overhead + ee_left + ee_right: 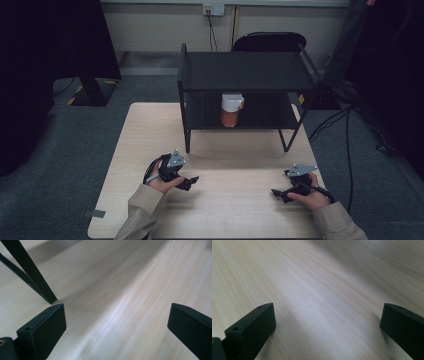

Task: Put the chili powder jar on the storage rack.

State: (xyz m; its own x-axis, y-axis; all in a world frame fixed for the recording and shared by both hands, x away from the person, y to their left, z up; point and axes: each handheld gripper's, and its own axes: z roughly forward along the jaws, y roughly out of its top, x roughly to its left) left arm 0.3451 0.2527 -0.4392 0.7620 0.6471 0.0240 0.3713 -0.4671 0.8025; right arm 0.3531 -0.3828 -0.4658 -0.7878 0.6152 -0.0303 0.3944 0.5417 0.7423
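Wooden table (235, 210): both grippers (189, 182) resting, jaws apart

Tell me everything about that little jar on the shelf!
The jar is small, with a white cap that has a yellowish bit on one side, and an orange lower part, probably see-through plastic. It stands upright on the lower board of the black shelf, near the middle, in shadow under the top board. Nothing but the shelf touches it.
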